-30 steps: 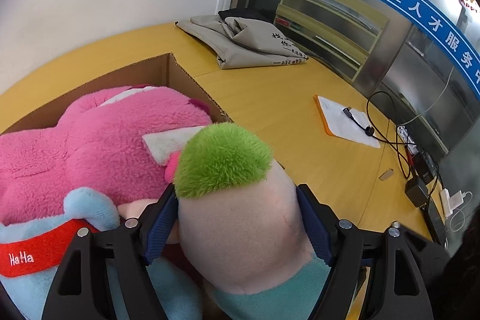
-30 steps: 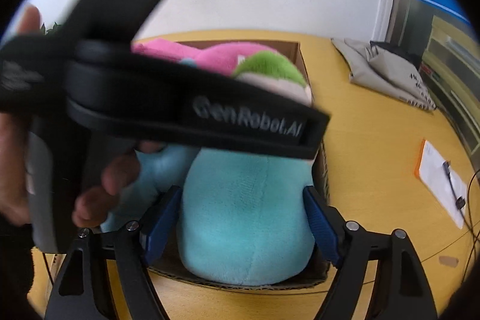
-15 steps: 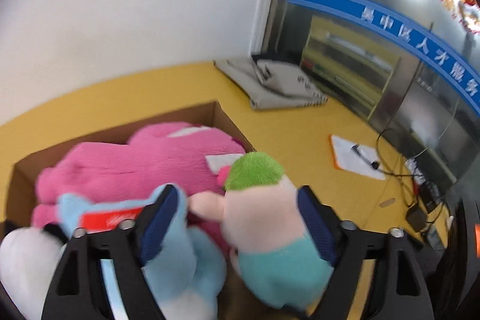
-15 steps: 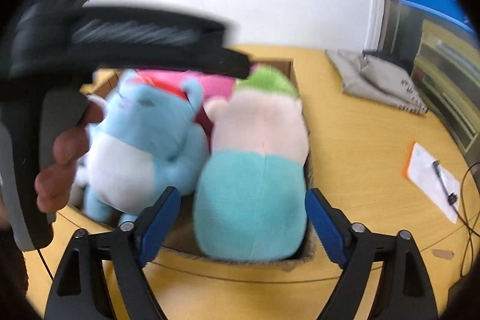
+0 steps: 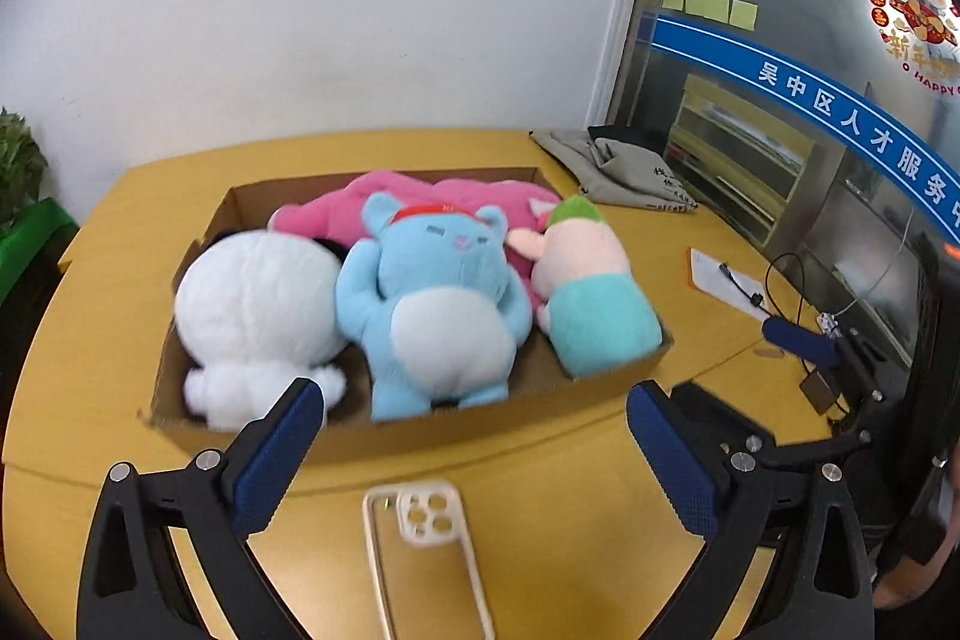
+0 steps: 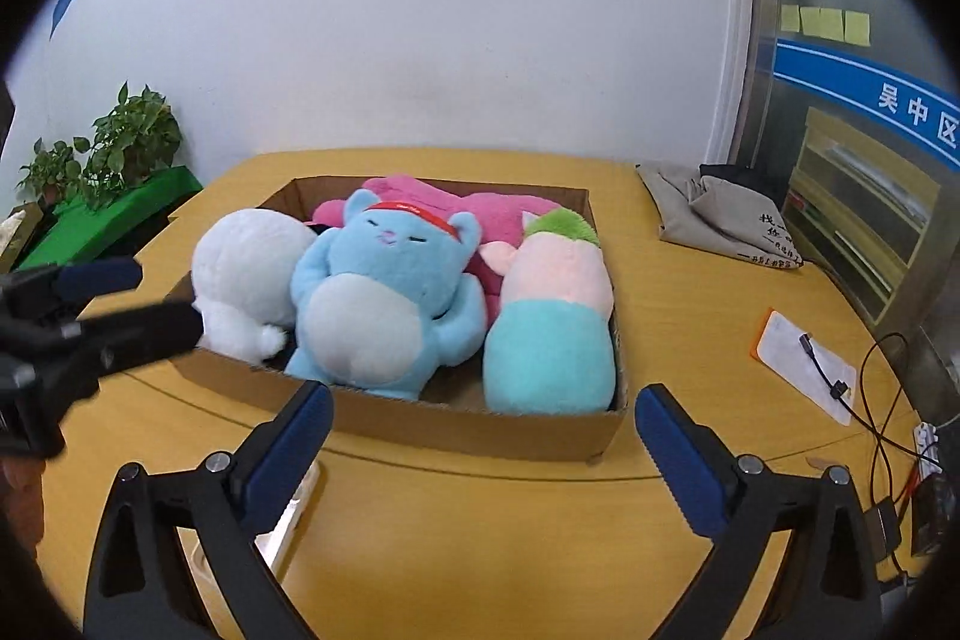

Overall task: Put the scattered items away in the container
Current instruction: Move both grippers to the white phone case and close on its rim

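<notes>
A cardboard box (image 5: 420,436) (image 6: 480,430) on the yellow table holds a white plush (image 5: 258,304), a blue plush (image 5: 438,316) with a red headband, a pink plush (image 5: 474,196) at the back, and a green-haired doll (image 5: 594,304) (image 6: 552,334) in teal at the right end. My left gripper (image 5: 474,418) hovers in front of the box, its jaws opening with nothing between them. My right gripper (image 6: 483,400) is also back from the box, jaws opening and empty. A clear phone case (image 5: 420,550) lies on the table under the left gripper.
A folded grey bag (image 5: 618,172) lies at the back right. A notepad with a cable (image 6: 804,364) and chargers sit near the right edge. Potted plants (image 6: 120,142) stand on a green stand to the left. The left gripper's body (image 6: 90,322) crosses the right wrist view.
Both grippers let go of the green-haired doll, which now sits in the box, and drew back and up. Their jaws spread wider, and the whole box has come into view.
</notes>
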`<state>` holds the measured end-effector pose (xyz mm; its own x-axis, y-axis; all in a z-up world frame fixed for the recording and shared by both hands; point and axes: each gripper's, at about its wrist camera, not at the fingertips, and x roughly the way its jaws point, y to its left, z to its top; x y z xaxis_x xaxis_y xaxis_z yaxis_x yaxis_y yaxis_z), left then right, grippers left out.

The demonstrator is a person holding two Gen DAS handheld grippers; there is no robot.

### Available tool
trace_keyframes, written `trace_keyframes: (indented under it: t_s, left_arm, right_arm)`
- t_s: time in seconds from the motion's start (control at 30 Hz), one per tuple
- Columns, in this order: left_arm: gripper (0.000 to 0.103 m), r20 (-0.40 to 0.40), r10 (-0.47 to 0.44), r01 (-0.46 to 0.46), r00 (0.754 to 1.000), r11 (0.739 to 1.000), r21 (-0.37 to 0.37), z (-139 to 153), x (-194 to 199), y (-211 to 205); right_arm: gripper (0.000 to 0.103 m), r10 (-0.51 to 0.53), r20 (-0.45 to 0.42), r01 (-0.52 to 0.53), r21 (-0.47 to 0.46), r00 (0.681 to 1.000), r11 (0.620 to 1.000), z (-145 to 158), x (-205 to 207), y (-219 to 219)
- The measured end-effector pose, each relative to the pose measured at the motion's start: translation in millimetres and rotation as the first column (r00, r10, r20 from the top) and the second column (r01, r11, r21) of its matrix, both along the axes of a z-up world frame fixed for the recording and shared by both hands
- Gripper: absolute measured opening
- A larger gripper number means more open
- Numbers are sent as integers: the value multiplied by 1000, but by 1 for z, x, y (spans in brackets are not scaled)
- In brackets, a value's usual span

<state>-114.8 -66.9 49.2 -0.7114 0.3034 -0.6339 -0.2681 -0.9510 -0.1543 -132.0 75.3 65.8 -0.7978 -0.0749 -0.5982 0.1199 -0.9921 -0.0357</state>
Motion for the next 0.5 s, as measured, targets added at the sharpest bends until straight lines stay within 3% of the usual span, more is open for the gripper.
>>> trace_keyframes:
  t_s: [0.23, 0.5]
  left_arm:
    - [103, -18, 67, -66, 998, 997, 37, 3, 39, -22]
    - [103, -14, 71, -70, 997, 996, 50, 0, 56, -27]
  right_arm:
    - [101, -1, -30, 2, 30, 1000, 1000, 9, 29, -14]
    - [101, 1, -26, 0, 33, 1000, 999, 7, 38, -20]
